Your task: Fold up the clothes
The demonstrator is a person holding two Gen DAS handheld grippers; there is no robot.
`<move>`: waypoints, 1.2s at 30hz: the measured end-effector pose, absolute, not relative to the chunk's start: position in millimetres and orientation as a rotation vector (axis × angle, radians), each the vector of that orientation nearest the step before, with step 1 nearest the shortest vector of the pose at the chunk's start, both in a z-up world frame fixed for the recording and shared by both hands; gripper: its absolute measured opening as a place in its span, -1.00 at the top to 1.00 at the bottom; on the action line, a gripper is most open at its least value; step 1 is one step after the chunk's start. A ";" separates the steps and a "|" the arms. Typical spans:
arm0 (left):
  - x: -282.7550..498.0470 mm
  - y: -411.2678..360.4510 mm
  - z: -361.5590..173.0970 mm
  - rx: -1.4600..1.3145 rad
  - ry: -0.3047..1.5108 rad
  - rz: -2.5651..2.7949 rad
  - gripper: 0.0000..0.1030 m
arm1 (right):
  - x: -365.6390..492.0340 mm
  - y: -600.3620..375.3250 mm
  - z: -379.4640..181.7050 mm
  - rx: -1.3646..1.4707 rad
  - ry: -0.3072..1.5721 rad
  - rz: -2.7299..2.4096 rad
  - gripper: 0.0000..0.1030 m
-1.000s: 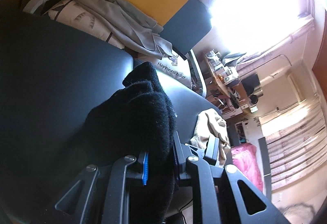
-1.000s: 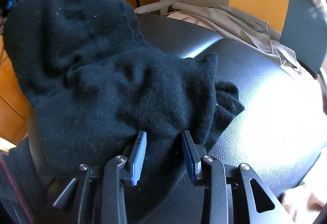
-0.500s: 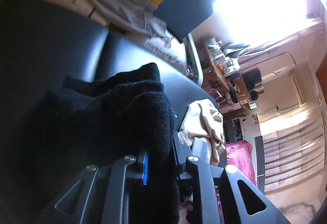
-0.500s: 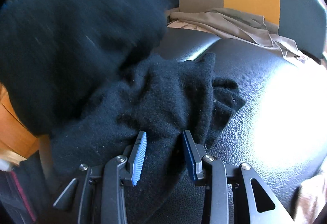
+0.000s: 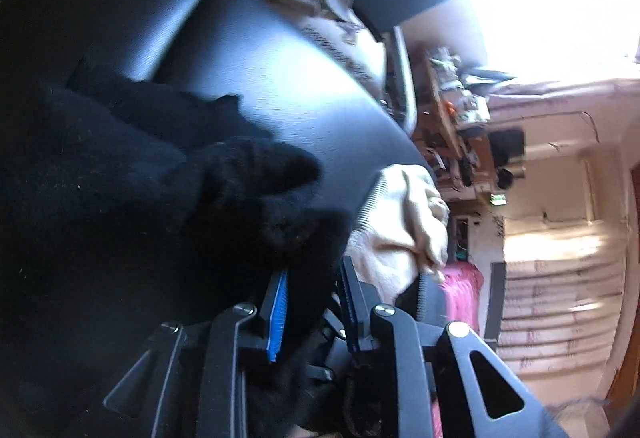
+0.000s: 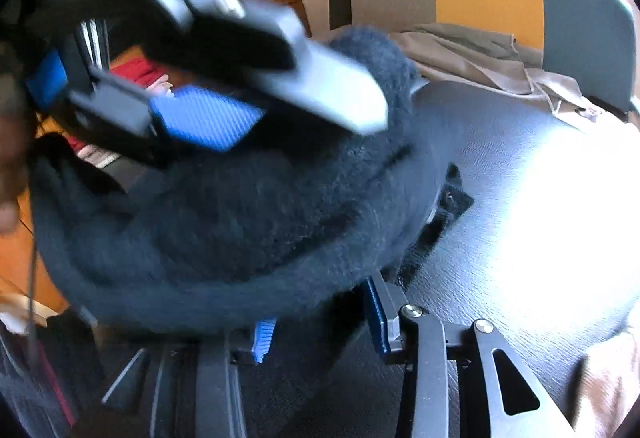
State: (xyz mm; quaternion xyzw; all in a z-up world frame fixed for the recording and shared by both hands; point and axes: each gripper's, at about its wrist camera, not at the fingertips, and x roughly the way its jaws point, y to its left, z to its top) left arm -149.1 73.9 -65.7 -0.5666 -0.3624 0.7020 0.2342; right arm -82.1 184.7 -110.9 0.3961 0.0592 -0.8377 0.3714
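Risk: both tongs are letting go while the fold is not settled. The black knit (image 5: 132, 198) lies bunched on the black padded top (image 5: 280, 86), one thick roll draped over the right gripper (image 6: 320, 322) side. If the cloth springs back on release, the fold opens; if fibres catch on a ribbed pad, withdrawal would drag the stack askew. The beige garment (image 5: 400, 222) sits just beside the near edge and could be snagged.

Left gripper (image 5: 312, 302): jaws opening, narrow gap, knit between them, pads seemingly no longer pinching. It points down across the top, tilted.

Right gripper: jaws opening, moderate gap, knit between and over them; grip cannot be confirmed. It angles down toward the top, with the left tool crossing above the roll
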 end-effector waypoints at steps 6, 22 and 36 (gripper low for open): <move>-130.1 39.3 -10.7 -1.358 -0.883 1.998 0.54 | -50.2 216.5 -105.0 1.072 0.235 -2.208 -0.15; -69.6 -78.0 -76.1 -1.319 -0.675 2.345 0.54 | 23.4 162.0 -56.5 1.054 0.114 -2.050 -0.11; -83.6 -13.9 -96.4 -1.152 -0.345 2.243 0.53 | 27.2 241.5 -121.5 1.392 -0.302 -2.055 0.84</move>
